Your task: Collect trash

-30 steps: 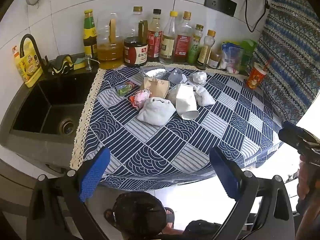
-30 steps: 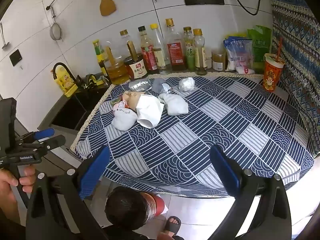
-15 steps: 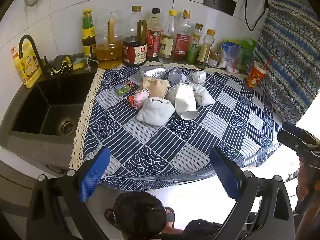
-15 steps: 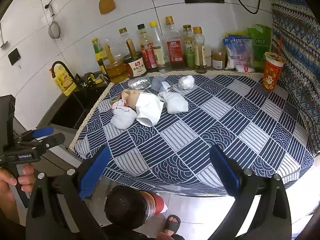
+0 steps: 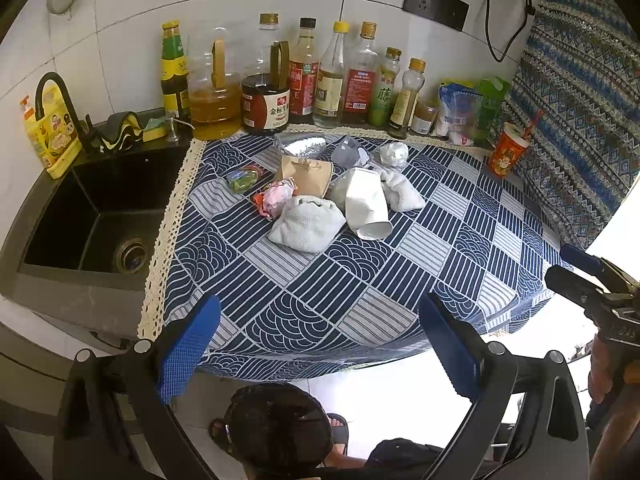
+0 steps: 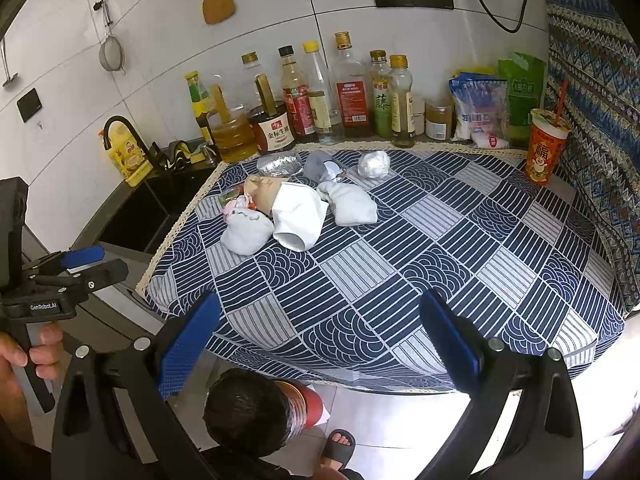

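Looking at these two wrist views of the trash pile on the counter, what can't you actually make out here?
- Brown paper bag: right wrist view, its lower part hidden behind the white paper bag.
- Green wrapper: right wrist view, mostly hidden behind the pile; the print is too small in the left wrist view.
- Bottle labels: small print unreadable in both views.
- Trash bin: none seen; the floor below is blocked by the person's head.

both of my views are bright and evenly lit. daylight floods in low on the right, blowing the floor tiles (image 5: 400, 396) out to white. the white wall tiles (image 6: 400, 40) carry a soft sheen. shadows under the trash pile (image 5: 320, 208) are faint. fisheye bends the tablecloth (image 6: 400, 264) and blackens the corners; my near fingers (image 5: 188, 344) look slightly soft.
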{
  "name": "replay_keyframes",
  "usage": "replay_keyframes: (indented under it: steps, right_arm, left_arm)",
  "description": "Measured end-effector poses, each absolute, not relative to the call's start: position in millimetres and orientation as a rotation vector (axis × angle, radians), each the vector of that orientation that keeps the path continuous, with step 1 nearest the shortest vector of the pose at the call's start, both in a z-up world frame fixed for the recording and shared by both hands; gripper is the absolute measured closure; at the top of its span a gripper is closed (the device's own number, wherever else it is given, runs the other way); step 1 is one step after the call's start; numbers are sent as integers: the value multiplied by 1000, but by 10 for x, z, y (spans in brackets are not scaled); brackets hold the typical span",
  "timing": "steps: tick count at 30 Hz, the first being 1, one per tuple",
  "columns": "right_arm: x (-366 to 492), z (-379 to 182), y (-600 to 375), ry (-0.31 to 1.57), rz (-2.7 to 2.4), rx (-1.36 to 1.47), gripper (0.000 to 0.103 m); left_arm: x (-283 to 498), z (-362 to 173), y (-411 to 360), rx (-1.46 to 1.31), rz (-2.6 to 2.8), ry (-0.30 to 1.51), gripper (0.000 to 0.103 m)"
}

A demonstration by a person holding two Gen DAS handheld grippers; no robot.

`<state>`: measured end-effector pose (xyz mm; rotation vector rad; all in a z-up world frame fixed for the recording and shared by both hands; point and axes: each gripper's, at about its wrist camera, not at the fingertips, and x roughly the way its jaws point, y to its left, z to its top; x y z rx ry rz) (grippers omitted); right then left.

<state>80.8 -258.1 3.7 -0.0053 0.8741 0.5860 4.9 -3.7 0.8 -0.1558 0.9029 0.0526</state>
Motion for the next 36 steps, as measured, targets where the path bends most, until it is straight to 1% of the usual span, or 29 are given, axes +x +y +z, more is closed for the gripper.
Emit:
replay_keyframes:
  steps: [8, 14, 26, 36]
  right_arm:
    - [777, 33, -2594, 879, 595, 21, 4]
    - [777, 63, -2560, 859, 592, -20, 4]
    - [880, 95, -2573, 887, 627, -6, 4]
    - [752, 205, -2587, 871, 621, 8, 4]
  left_arm:
    - [44, 26, -28, -151, 57, 906, 7]
    - [5, 40, 1, -155, 67, 897, 7]
    - [56, 139, -59, -158, 89, 914, 7]
    - [-48, 194, -133, -156, 76, 904, 7]
